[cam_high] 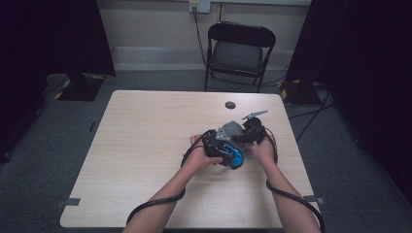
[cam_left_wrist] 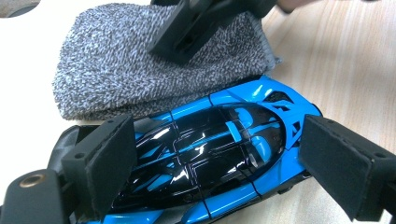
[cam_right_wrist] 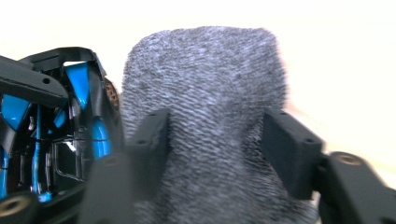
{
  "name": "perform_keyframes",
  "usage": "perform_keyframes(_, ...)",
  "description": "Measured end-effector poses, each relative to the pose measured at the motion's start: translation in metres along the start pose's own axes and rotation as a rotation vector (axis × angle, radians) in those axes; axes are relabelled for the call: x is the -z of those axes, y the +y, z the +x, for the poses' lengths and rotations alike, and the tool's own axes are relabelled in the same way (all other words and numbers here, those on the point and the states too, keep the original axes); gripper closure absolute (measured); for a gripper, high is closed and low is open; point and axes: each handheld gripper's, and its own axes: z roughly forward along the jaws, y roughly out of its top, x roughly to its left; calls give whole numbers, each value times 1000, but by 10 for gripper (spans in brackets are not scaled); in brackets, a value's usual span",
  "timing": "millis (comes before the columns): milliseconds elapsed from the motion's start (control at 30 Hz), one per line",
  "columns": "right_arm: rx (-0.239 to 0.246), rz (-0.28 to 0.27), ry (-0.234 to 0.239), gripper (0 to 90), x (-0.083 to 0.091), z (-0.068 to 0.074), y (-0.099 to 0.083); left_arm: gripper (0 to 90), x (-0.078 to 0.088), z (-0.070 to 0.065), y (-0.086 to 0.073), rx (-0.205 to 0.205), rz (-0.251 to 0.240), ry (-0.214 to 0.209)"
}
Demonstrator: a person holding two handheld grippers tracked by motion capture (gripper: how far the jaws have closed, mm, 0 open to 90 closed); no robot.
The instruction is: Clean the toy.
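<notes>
Toy car (cam_left_wrist: pixel 205 154) sits between the left gripper's (cam_left_wrist: pixel 210 163) jaws. Folded cloth (cam_left_wrist: pixel 140 65) lies just beyond, touching the car, between the right gripper's (cam_right_wrist: pixel 219 144) jaws.

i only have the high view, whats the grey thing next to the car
Observer: A speckled grey knit cloth. It lies on the table with its edge against the blue car.
Operator: is the left claw actually on the car
Observer: Yes. The left claw has a pad on each side of the car, across its glossy black roof, and they seem to press on it.
Operator: and the right claw
Observer: The right claw straddles the cloth with its jaws open. The pads sit on either side and don't look to be squeezing it.
</notes>
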Motion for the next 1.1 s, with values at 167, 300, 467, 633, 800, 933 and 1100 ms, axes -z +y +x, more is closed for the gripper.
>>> perform_keyframes(167,9,15,7,540,-11,12,3,101,-1,-1,1,9,2,-2)
perform_keyframes(300,38,23,9,649,-19,20,7,78,-2,-2,1,8,2,1)
perform_keyframes(467,76,27,24,722,-22,23,9,64,-2,-1,0,39,-11,-3)
perform_keyframes(633,116,23,55,740,-20,18,8,70,-1,0,0,58,-20,-7)
perform_keyframes(800,139,11,61,741,-20,18,6,70,-2,0,1,58,-17,-6)
perform_keyframes(933,151,8,56,744,-19,19,5,70,-2,-1,1,56,-15,1)
perform_keyframes(1100,155,4,68,745,-16,16,1,102,0,0,0,50,-23,9)
